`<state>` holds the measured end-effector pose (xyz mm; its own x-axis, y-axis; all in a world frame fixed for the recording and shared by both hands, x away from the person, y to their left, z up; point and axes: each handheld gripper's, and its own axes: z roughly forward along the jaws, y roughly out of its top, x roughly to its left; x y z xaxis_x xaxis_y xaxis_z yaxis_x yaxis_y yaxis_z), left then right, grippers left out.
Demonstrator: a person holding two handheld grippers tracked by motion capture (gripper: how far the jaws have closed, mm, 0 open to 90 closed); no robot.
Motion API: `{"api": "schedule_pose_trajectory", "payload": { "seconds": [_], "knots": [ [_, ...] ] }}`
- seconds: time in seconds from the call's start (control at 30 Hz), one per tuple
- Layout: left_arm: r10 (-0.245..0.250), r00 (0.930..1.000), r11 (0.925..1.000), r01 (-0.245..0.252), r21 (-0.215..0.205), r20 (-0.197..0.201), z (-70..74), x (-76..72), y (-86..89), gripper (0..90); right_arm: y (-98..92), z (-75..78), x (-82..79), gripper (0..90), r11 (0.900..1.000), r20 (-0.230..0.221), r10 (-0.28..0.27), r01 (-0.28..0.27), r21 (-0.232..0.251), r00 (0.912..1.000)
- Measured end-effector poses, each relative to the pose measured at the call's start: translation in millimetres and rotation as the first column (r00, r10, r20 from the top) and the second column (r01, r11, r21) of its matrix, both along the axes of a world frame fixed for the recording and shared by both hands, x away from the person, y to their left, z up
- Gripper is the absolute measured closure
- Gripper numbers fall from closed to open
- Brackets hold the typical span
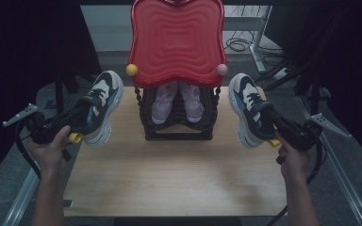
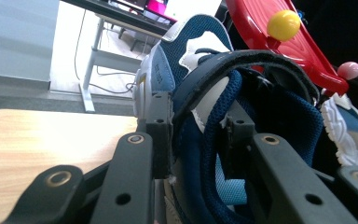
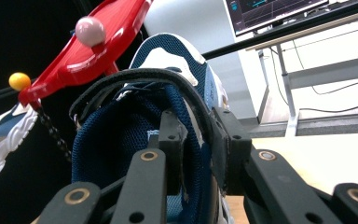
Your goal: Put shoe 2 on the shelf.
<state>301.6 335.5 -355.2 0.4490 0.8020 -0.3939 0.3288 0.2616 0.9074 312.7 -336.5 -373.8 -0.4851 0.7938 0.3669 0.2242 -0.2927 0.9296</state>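
**Grippers each clamped on a sneaker, held up either side of the rack**

Left gripper (image 1: 86, 114) is seen closed on the heel collar of a navy, cream and light-blue chunky sneaker with a white sole (image 1: 102, 106); in the left gripper view one jaw is pressed on the outer heel wall and the other is set inside the shoe opening (image 2: 242, 116). Right gripper (image 1: 267, 121) is clamped the same way on the matching navy and cream right-side sneaker (image 1: 248, 108), with the heel rim pinched between its jaws in the right gripper view (image 3: 168, 116).

Both sneakers are held off the light wooden tabletop (image 1: 179, 169), toes pointed away from the person and tilted up, heels toward the grippers. Long axes are run roughly front to back, angled slightly outward at the heels. Between them a black wire shoe rack (image 1: 179, 125) is stood, with a pair of pale pink sneakers (image 1: 176, 101) on its lower tier and a red wavy plastic tray top (image 1: 176, 40) with a yellow knob (image 1: 131, 69) and a pink knob (image 1: 222, 69).

Key relation: the rack lies inward and ahead of each shoe, with the left shoe just beside its left post and the right shoe just beside its right post. Each hand is judged nearest to its own side, so an inward, toe-first move is likely called for.
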Motion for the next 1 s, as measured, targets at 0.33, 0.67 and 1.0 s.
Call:
{"api": "schedule_pose_trajectory", "payload": {
  "seconds": [0.33,0.67,1.0],
  "knots": [
    [0.009,0.9997,0.9999,-0.009,-0.008,0.022,12.7,7.9,-1.1,69.9,2.4,20.9,7.4,75.2,1.0,0.023,-0.012,0.012,-0.002,0.9996],
    [0.024,0.9987,0.9996,-0.025,0.01,0.046,34.1,17.6,-2.6,69.9,6.8,42.4,13.9,75.2,1.0,0.037,-0.02,0.02,-0.008,0.9991],
    [0.026,0.9971,0.9996,-0.027,0.01,0.072,53.4,28.1,-9.5,69.8,8.8,62.6,22.2,75.0,0.999,0.056,-0.035,0.035,0.004,0.9978]
  ]
}}
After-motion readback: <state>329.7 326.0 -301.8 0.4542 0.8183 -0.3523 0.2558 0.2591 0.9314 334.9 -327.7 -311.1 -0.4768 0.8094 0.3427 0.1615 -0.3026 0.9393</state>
